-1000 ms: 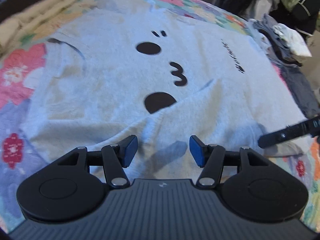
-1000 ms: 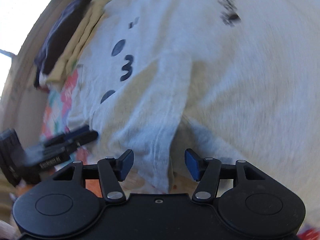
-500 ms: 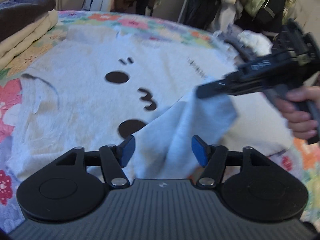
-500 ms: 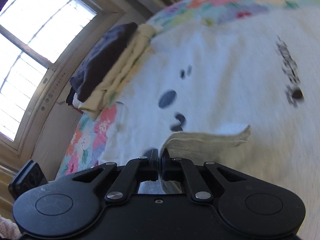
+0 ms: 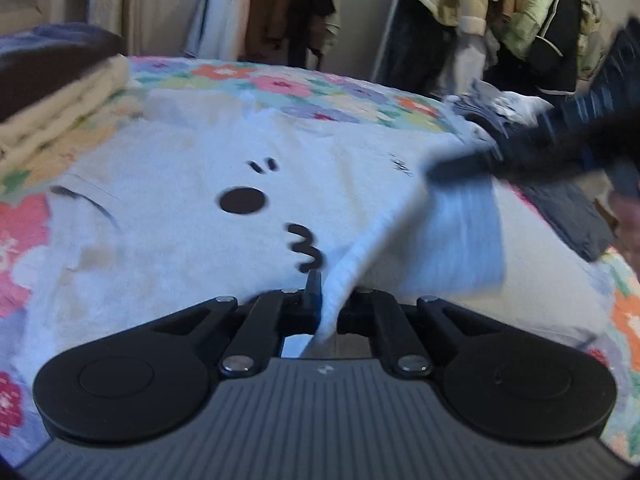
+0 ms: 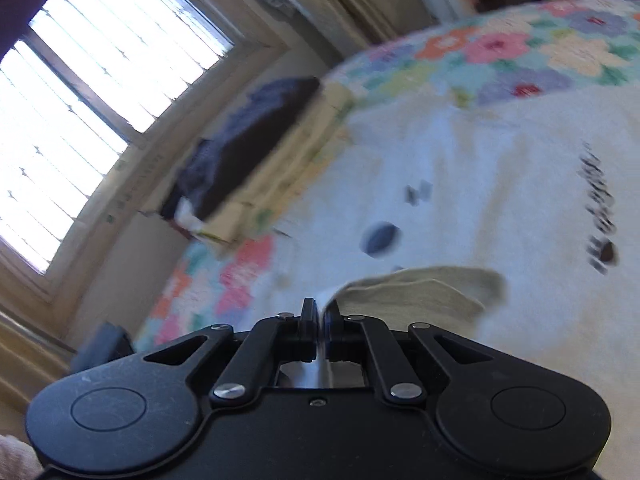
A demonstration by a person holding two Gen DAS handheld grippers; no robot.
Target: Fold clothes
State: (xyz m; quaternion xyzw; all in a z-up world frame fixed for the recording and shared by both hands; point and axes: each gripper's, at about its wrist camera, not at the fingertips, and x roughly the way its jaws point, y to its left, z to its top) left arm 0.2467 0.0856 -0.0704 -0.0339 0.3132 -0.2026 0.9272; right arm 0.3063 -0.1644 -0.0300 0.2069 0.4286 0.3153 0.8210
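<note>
— Since both grippers pinch the same white T-shirt (image 5: 168, 216), how will it handle?

— Soft and light, by the look of it: the raised edge sags between the two holds and drapes rather than standing stiff. The left gripper (image 5: 328, 304) is closed on the edge at the bottom middle of its frame; the right gripper (image 6: 320, 320) is clamped on a fold low in its own frame, and shows blurred at the right of the left view. Hems and corners look the best places to hold, since a pinch in the middle would bunch the cloth.

— Where does it lie?

— Spread printed side up across the flowered bed (image 5: 304, 88), filling the centre.

— And the count?

— One shirt in hand, two grippers, one stack of folded clothes (image 5: 60, 92) at upper left, one loose heap (image 5: 504, 120) at upper right; its pieces cannot be counted.
</note>
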